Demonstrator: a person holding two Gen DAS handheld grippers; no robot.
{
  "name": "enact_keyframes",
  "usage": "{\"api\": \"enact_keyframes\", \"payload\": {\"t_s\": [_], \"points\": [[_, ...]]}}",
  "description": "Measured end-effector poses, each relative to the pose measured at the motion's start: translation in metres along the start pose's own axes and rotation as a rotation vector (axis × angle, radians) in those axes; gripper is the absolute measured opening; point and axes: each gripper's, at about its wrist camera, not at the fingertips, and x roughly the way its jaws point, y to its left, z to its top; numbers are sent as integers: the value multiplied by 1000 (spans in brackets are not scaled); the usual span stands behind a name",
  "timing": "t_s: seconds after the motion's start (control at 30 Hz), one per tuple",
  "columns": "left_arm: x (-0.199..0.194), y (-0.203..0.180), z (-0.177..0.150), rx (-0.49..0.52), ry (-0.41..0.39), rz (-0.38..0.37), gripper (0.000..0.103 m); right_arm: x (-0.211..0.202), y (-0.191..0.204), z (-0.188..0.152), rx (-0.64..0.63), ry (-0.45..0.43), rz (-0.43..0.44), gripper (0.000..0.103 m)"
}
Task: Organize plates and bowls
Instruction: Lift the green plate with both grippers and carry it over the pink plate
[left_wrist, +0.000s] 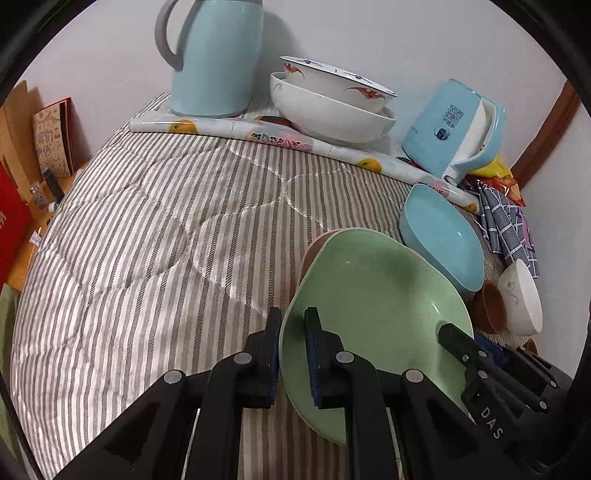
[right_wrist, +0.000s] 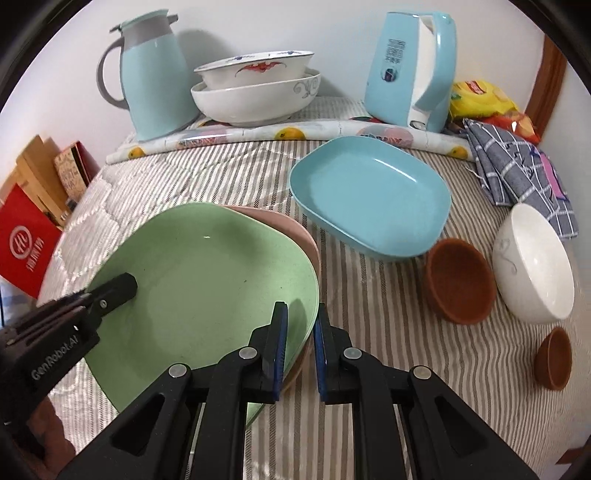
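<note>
— Count of dishes?

— Three plates: green plate (right_wrist: 207, 280) stacked on pink plate (right_wrist: 295, 236), blue plate (right_wrist: 369, 199) beyond the right tongs (right_wrist: 300, 325). Five bowls: two nested white bowls (right_wrist: 255, 96) at the back, one white bowl (right_wrist: 532, 262) and two brown bowls (right_wrist: 460, 280) right.

— Tongs?

— Left tongs (left_wrist: 293, 328) and right tongs each nearly closed, pinching the green plate's rim on opposite sides.

— Surroundings?

— Striped quilt (right_wrist: 369, 295), jug (right_wrist: 155, 74), kettle (right_wrist: 410, 66), rolled mat (right_wrist: 288, 133).

The pink plate (right_wrist: 295, 229) lies mostly hidden beneath the green plate (right_wrist: 207, 280); kettle (left_wrist: 218, 55) top cropped.
</note>
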Motion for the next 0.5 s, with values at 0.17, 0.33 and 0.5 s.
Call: {"api": "enact_keyframes", "payload": {"t_s": [0.17,0.33,0.5], "points": [[8,1,3,0,1,-19,12,7,1,9,-25,-12,-33,14],[13,3,4,3,7,-42,13,13,1,15,-48,-19,-39,14],[17,5,4,2,22,-56,13,18,3,21,-81,-41,-37,17]]}}
